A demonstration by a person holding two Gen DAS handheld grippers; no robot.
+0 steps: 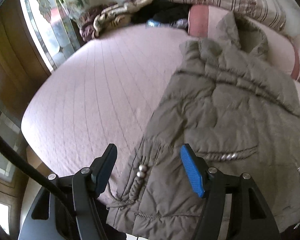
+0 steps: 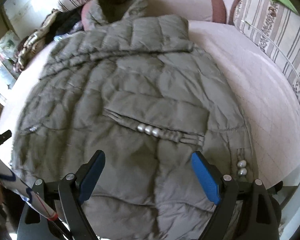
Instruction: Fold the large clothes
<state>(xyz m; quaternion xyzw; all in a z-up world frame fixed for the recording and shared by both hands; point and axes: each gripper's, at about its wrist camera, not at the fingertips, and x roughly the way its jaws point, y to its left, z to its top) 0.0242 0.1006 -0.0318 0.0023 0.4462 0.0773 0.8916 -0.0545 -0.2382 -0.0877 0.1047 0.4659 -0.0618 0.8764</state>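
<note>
Olive quilted jacket (image 2: 130,92): we find it flat on the pink bedspread (image 1: 94,92), long axis hem-near to hood-far, probably face up. Left gripper (image 1: 149,168) and right gripper (image 2: 148,177): jaws apart, empty.

**Open quilt on my left, clutter at the far edge**

Left of the jacket (image 1: 226,108) the pink bedspread (image 1: 94,92) lies bare, so my left gripper (image 1: 150,168) can pass there. At the far edge, a crumpled blanket (image 1: 110,18) and dark clothes (image 1: 166,12) block the way. On my right, striped cushions (image 2: 274,28) wall in a narrow bare strip.
</note>
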